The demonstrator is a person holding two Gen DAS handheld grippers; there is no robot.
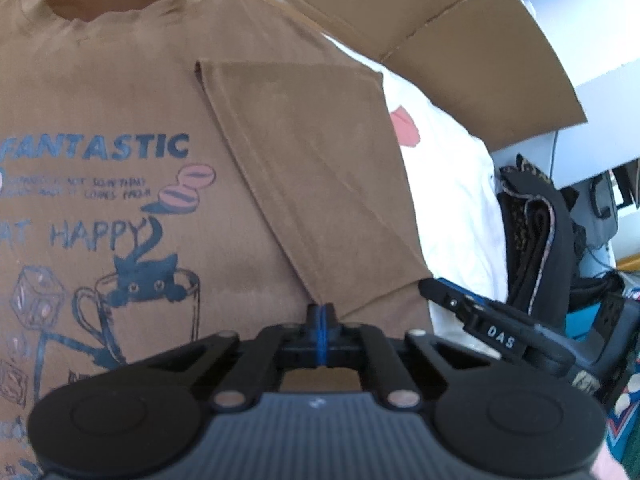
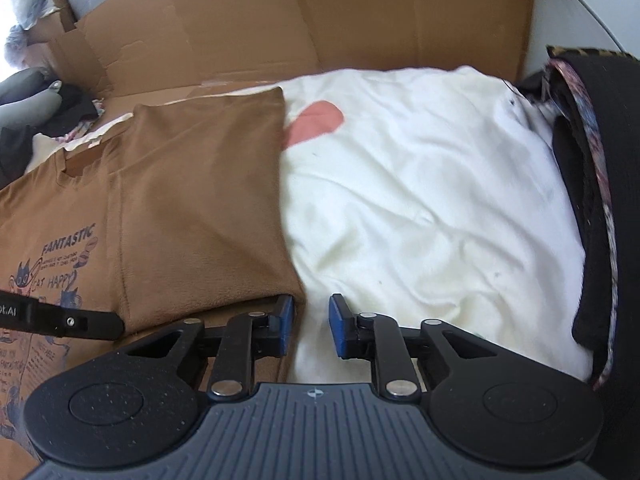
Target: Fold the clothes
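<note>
I'm working in what looks like a lived-in room of a home, not a lab or shop. Flattened cardboard (image 2: 360, 20) serves as a makeshift backdrop and work surface, with clothes spread across it: a brown printed T-shirt (image 1: 120, 120), a white garment (image 2: 420, 200) and a dark pile of folded fabric (image 2: 592, 200) at my right. In the left wrist view, everyday clutter and a hanging cable (image 1: 554, 152) crowd against a pale wall (image 1: 592, 40).
</note>
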